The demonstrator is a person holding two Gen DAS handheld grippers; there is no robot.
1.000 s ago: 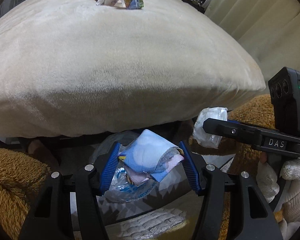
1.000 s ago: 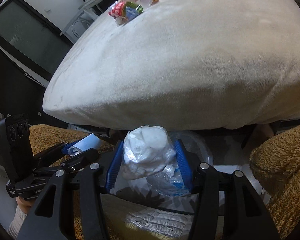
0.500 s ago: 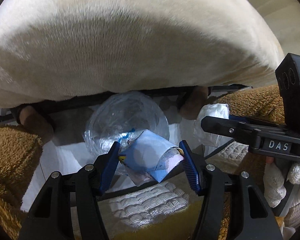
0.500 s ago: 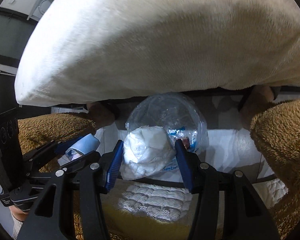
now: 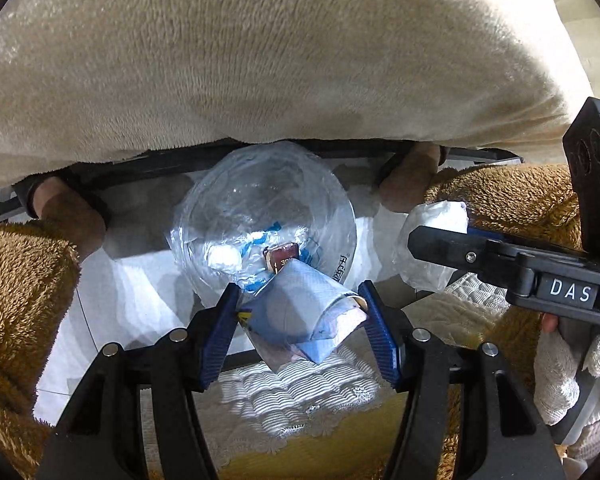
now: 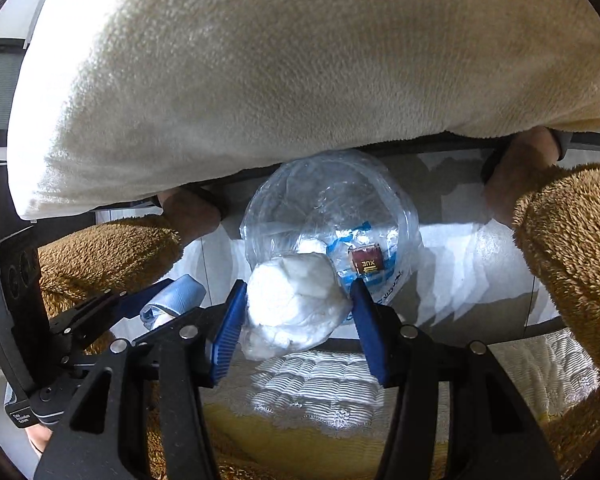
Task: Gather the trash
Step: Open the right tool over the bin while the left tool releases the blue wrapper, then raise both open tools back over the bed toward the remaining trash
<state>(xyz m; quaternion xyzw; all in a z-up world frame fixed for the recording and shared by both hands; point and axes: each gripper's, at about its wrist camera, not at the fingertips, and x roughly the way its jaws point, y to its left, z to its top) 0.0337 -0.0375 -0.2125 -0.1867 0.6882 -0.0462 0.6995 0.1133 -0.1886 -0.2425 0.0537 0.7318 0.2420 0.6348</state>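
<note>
My left gripper (image 5: 300, 330) is shut on a crumpled light blue wrapper (image 5: 300, 316), held just above the near rim of a clear plastic bag-lined bin (image 5: 264, 220). The bin holds blue-printed plastic and a small dark red packet (image 5: 283, 258). My right gripper (image 6: 296, 314) is shut on a crumpled white tissue wad (image 6: 296, 300) over the same bin (image 6: 332, 208). The right gripper with its white wad (image 5: 436, 240) shows at the right in the left wrist view. The left gripper with its blue wrapper (image 6: 176, 300) shows at the left in the right wrist view.
A large cream plush cushion (image 5: 260, 60) overhangs the bin from behind. Brown fuzzy sleeves (image 5: 20, 300) flank both sides. Bare legs (image 5: 72, 216) stand beside the bin. A white quilted cover with a yellow edge (image 5: 300, 408) lies below the grippers. The floor is white.
Both grippers tilted down and moved closer to the bin with their trash held. The trash pile on top of the cushion has gone out of view.
</note>
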